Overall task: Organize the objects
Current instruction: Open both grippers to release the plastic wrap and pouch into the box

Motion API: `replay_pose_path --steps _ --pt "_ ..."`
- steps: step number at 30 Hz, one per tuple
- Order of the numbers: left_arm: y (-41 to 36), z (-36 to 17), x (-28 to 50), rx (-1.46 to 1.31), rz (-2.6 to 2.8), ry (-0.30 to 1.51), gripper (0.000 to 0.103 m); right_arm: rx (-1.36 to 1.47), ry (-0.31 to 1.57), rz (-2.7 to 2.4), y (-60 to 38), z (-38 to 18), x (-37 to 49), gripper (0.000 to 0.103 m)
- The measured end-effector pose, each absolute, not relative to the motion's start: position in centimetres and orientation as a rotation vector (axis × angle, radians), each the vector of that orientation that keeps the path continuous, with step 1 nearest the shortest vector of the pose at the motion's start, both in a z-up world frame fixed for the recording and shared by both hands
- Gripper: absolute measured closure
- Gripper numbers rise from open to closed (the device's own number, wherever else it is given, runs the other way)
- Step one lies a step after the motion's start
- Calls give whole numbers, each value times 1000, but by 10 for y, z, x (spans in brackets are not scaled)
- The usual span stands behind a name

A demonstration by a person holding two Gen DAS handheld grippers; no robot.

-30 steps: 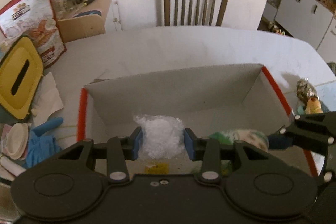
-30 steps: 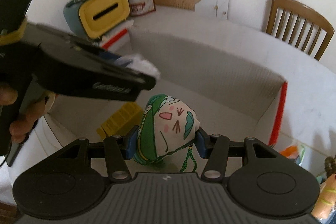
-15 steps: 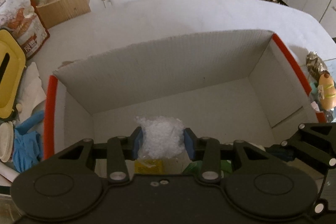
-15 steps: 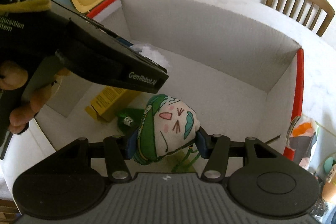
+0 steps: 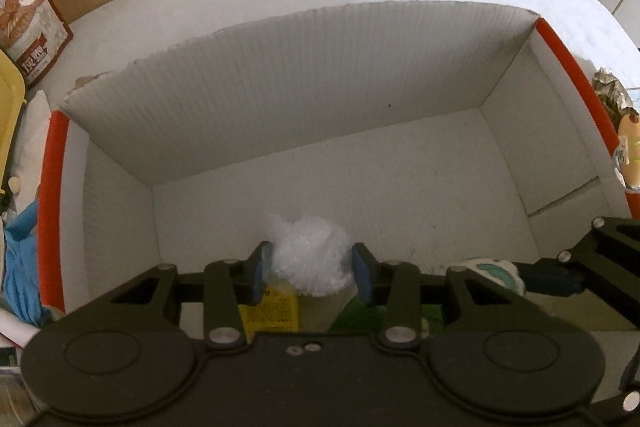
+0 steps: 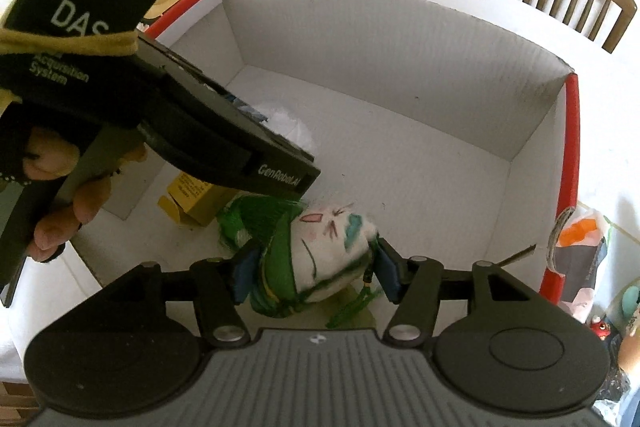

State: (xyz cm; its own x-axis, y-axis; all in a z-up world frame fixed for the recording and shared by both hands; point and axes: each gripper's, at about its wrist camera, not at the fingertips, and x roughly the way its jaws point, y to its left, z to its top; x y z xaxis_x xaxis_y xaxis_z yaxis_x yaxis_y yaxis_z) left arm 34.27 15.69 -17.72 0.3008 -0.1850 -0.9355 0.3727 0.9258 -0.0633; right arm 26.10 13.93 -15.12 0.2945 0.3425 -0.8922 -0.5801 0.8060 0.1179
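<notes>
Right wrist view: a green-and-white plush toy (image 6: 320, 255) with a drawn face lies tilted, long axis slanting up to the right, pinched by the right gripper (image 6: 314, 277) over the white cardboard box (image 6: 400, 67). Beside it, the left gripper (image 5: 308, 277) clamps a crumpled white plastic wad (image 5: 310, 261) above a yellow carton (image 6: 192, 193).

Lowered deeper into the white box (image 5: 304, 115), both grippers; box walls now fill more of each view. Tilted sideways between the right gripper (image 6: 316, 273) fingers, the green-and-white plush toy (image 6: 320, 259).
</notes>
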Motion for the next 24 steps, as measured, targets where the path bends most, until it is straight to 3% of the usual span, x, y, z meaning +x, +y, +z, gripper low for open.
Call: replay_pose_path --steps 5,9,24 --pt "158 -179 342 167 -370 1223 60 -237 1109 611 133 -145 258 38" --pt "161 -178 340 157 -361 1208 48 -212 1089 610 125 -136 253 35" --pt "169 -136 316 90 -361 1081 40 -149 968 659 102 -76 226 35"
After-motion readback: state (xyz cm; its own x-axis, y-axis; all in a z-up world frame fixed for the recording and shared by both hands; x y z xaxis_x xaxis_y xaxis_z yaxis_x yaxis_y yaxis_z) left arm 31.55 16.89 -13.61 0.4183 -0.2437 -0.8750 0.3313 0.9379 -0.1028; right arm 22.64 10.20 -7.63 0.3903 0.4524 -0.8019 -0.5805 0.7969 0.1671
